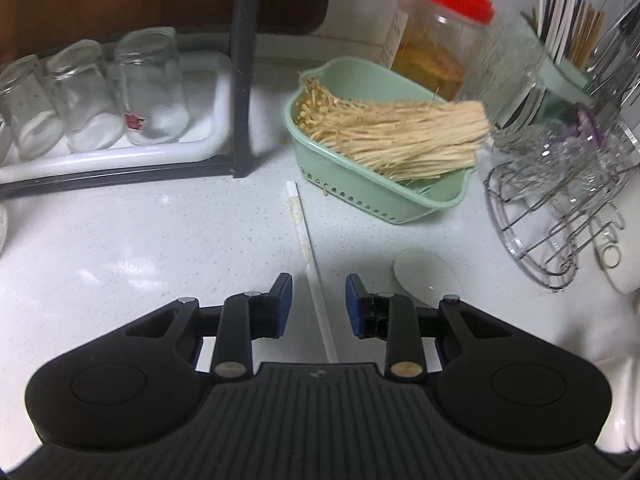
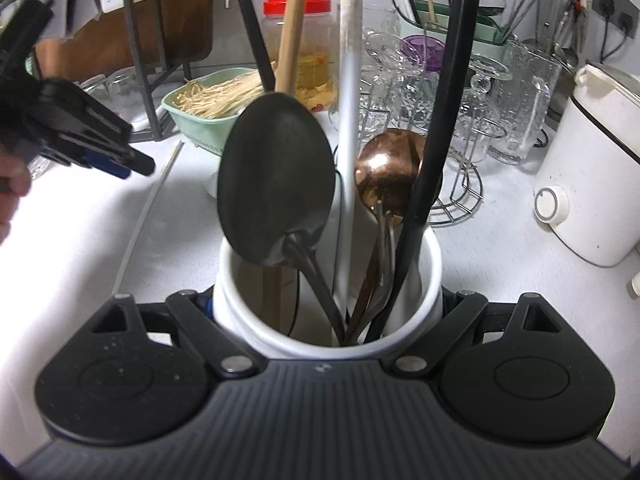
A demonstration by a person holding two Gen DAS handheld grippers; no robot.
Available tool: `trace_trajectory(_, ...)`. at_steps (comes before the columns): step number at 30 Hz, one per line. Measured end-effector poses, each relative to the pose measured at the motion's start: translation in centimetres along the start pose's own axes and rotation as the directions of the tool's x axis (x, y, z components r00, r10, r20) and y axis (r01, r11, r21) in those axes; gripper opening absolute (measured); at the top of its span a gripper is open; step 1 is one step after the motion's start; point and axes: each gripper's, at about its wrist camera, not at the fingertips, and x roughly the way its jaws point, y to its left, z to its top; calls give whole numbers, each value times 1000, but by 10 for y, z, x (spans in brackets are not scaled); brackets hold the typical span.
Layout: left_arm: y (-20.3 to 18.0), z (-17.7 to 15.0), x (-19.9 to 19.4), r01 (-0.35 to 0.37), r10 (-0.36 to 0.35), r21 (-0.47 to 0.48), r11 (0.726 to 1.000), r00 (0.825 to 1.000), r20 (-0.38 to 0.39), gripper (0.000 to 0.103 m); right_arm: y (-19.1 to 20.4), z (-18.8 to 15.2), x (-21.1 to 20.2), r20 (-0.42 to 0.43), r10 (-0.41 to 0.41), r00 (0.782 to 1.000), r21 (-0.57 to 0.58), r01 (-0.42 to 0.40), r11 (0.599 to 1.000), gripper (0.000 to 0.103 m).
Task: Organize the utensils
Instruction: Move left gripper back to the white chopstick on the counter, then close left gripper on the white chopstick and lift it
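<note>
**White chopstick between the left jaws, crock clamped in the right**

A single white chopstick (image 1: 308,248) lies flat on the pale countertop (image 1: 120,248), running from near the green basket back toward the camera. The left gripper (image 1: 319,304) hangs low over its near end with the jaws apart, one blue pad on each side of the stick and neither touching it. A white spoon (image 1: 424,276) lies on the counter just to the right of the right-hand pad.

The right gripper (image 2: 328,304) is clamped wide on a white utensil crock (image 2: 320,320), its fingers pressed against both sides of the wall. In the crock stand a black spoon (image 2: 276,188), a copper spoon (image 2: 384,172), a white handle, a wooden handle and a black handle.

Behind the chopstick, the green basket (image 1: 360,196) holds a bundle of enoki mushrooms (image 1: 400,132). A red-lidded jar (image 1: 436,36) stands behind it. Upturned glasses (image 1: 152,84) sit in a white tray at the left, and a wire rack (image 1: 560,208) with glassware stands at the right.
</note>
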Motion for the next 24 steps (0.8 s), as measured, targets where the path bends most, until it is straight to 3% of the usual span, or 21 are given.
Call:
trace_trajectory(6,-4,10,20,-67,67,30,997,998,-10,24,4,0,0,1,-22,1000,24,22,999,92)
trace_trajectory(13,-12,33,36,-145,147,89,986,989,-20,23,4,1,2,-1,-22,1000,23,22,999,92)
trace_trajectory(16,-17,48,44,-150,160,125,981,984,-74,23,4,3,2,-7,-22,1000,21,22,1000,92)
trace_trajectory(24,-15,76,58,-175,187,96,980,973,-134,24,5,3,1,-7,-27,1000,28,28,999,92)
